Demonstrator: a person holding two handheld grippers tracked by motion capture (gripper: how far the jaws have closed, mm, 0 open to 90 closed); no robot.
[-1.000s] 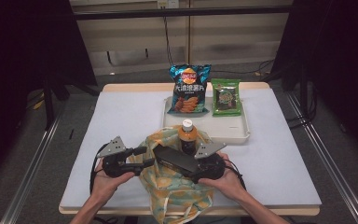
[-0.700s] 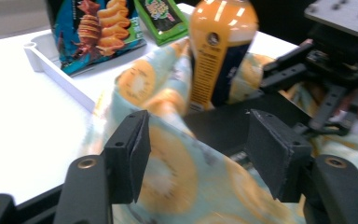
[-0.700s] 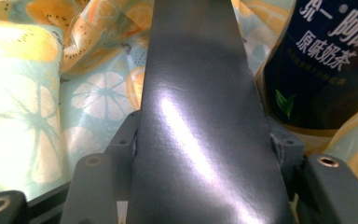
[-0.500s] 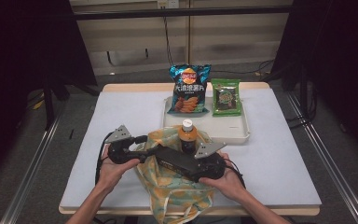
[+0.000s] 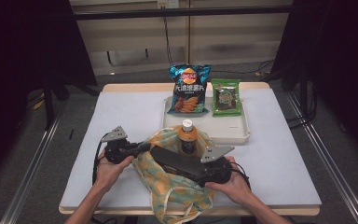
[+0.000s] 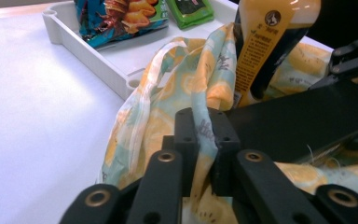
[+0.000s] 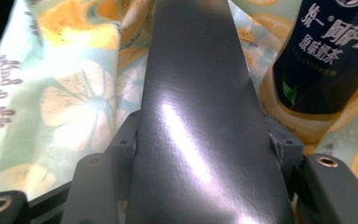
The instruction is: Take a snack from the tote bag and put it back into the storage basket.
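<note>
A cloth bag (image 5: 172, 186) printed with yellow fruit lies at the table's near edge. An orange-capped drink bottle (image 5: 188, 137) stands in its mouth. My left gripper (image 5: 142, 148) has just been closing and is now shut on the bag's left rim; in the left gripper view the fabric (image 6: 168, 93) is pinched between its jaws (image 6: 204, 126). My right gripper (image 5: 200, 170) is shut on a flat black box (image 5: 177, 161), which lies slanted across the bag's opening. The box (image 7: 196, 116) runs up between the right gripper's jaws (image 7: 200, 135), beside the bottle (image 7: 326, 60).
A white tray (image 5: 242, 135) sits just behind the bag. A blue bag of crisps (image 5: 189, 88) and a green snack packet (image 5: 226, 96) rest at its far end. White table surface (image 5: 121, 107) stretches left and right of the tray.
My left gripper has moved right to the bag's rim and closed its jaws on the fabric. The right gripper, the black box and the bottle have stayed put.
</note>
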